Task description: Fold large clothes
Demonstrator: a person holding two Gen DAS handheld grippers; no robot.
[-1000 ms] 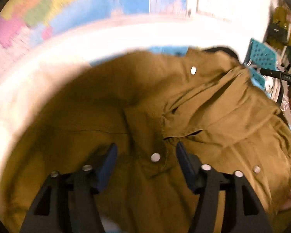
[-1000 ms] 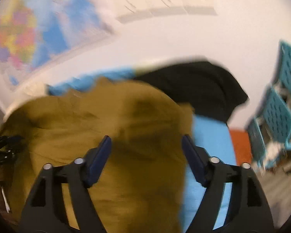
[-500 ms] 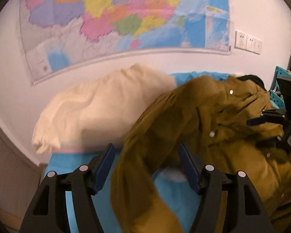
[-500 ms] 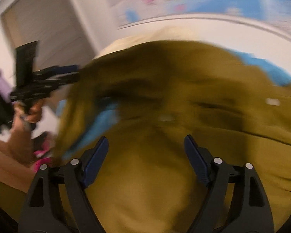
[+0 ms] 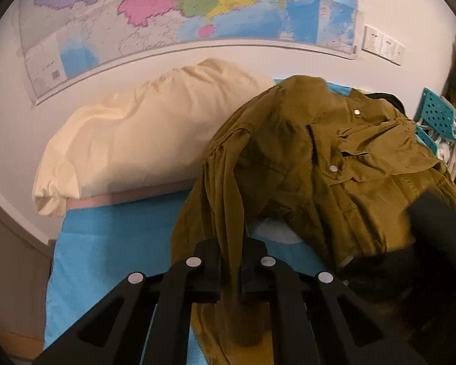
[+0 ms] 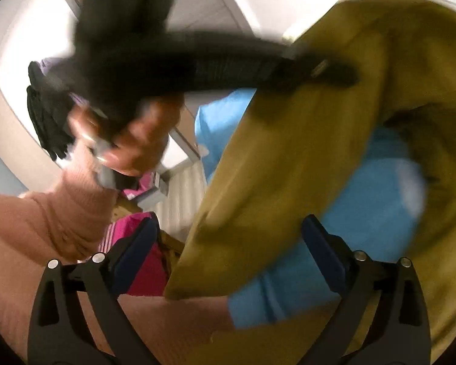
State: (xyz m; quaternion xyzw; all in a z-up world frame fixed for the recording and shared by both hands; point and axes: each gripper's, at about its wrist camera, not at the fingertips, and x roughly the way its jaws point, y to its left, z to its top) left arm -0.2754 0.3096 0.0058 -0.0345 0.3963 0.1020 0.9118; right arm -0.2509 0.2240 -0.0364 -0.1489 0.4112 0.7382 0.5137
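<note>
The left gripper (image 5: pixel 230 269) has its 2 fingers clenched on a bunched fold of the olive-brown jacket (image 5: pixel 319 164), apparently a sleeve or side edge. The pinched cloth hangs in a narrow rope from the jaws, which suggests the grip is there to lift that edge clear of the bed so it can be laid over the body of the garment. The rest of the jacket lies heaped on the blue bedsheet (image 5: pixel 112 237) toward the right side of the bed, its far edge against the cream pillow (image 5: pixel 143 143) that sits along the wall-side edge under the wall map (image 5: pixel 182 9). Silver snap buttons and a flap pocket face up, so the front is uppermost; it is still crumpled, and I judge the folding barely begun.

The right gripper (image 6: pixel 229 251) stands released, its blue-padded fingers (image 6: pixel 322 251) spread wide with nothing between them, hovering near a blurred hanging panel of the same jacket, probably ready to take a second hold. In its view the person's left hand (image 6: pixel 130 143), in a pink knit sleeve, grasps the handle of the other gripper.

A turquoise perforated basket (image 5: pixel 437 115) stands beyond the bed's far right corner; what it holds cannot be made out.
</note>
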